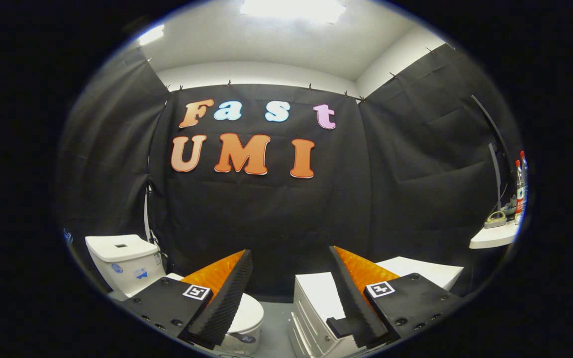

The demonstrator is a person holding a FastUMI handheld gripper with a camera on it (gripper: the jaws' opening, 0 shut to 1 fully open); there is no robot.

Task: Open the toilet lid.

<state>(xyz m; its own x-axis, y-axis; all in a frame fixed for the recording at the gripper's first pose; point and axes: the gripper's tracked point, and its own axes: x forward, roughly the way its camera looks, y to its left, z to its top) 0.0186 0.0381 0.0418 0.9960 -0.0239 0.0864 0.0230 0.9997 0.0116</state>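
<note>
A white toilet stands low on the left, its tank (122, 261) against the black cloth wall. Its closed lid (249, 313) lies flat, partly hidden behind my left finger (222, 293). My gripper (291, 261) is open, its two black, orange-backed fingers spread wide with nothing between them. It hovers above and short of the toilet, with the lid beyond the left finger's tip. The right finger (353, 293) overlaps a white cabinet.
A white cabinet (316, 303) with drawer fronts stands right of the toilet, with a narrow strip of floor (276, 323) between them. Further right, a white shelf (493, 238) carries bottles (520, 191) and a tape roll (495, 219). Black cloth walls close in the booth.
</note>
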